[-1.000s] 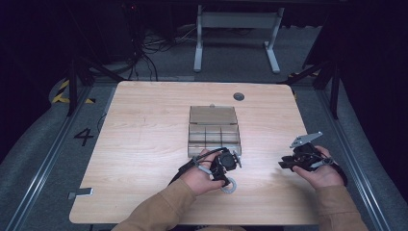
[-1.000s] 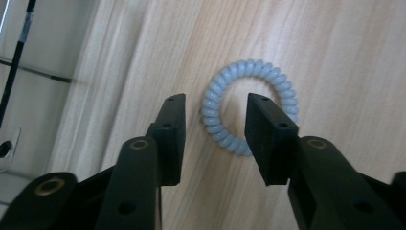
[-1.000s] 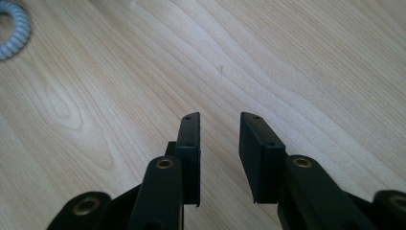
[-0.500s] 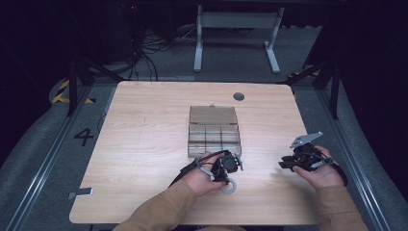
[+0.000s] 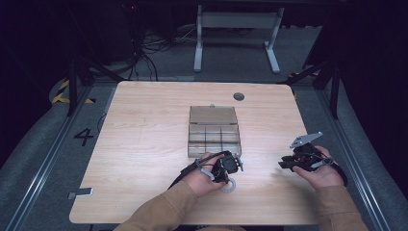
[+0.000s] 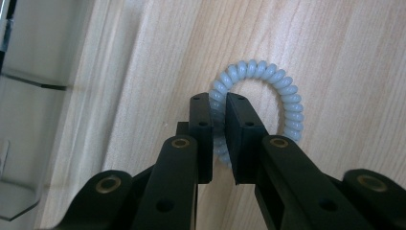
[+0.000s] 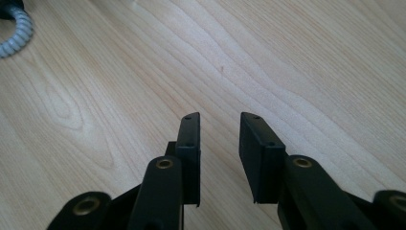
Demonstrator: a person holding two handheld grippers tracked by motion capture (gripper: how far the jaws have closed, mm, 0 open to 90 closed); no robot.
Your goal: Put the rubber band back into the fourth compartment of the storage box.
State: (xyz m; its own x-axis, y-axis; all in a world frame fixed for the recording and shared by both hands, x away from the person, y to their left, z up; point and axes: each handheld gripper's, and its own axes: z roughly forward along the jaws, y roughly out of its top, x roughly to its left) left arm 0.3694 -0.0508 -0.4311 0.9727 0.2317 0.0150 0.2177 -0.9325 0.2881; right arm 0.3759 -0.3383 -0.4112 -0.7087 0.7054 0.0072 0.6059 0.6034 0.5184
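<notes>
A pale blue-grey coiled hair tie [image 6: 282, 86] lies flat on the wooden table [image 5: 144, 144], near the front edge [image 5: 230, 186]. My left gripper [image 6: 218, 103] points down at it, and its jaws have just been closing. They now pinch the near-left side of the coil between the pads. In the high view the left gripper [image 5: 227, 169] sits just in front of a clear compartment box [image 5: 213, 131]. My right gripper [image 7: 218, 120] stands open over bare wood, with nothing between its fingers. It is held low at the right of the table [image 5: 287, 163]. The hair tie [image 7: 16, 33] shows at its view's top left.
The clear box has several small compartments and an open lid lying behind it. A dark round grommet [image 5: 238, 96] sits near the table's far edge. A corner of the box [image 6: 28, 96] shows left of the left gripper. Bare wood spreads to the left and right.
Both hands stay where they were. The left gripper looks slightly more drawn together over the hair tie.
</notes>
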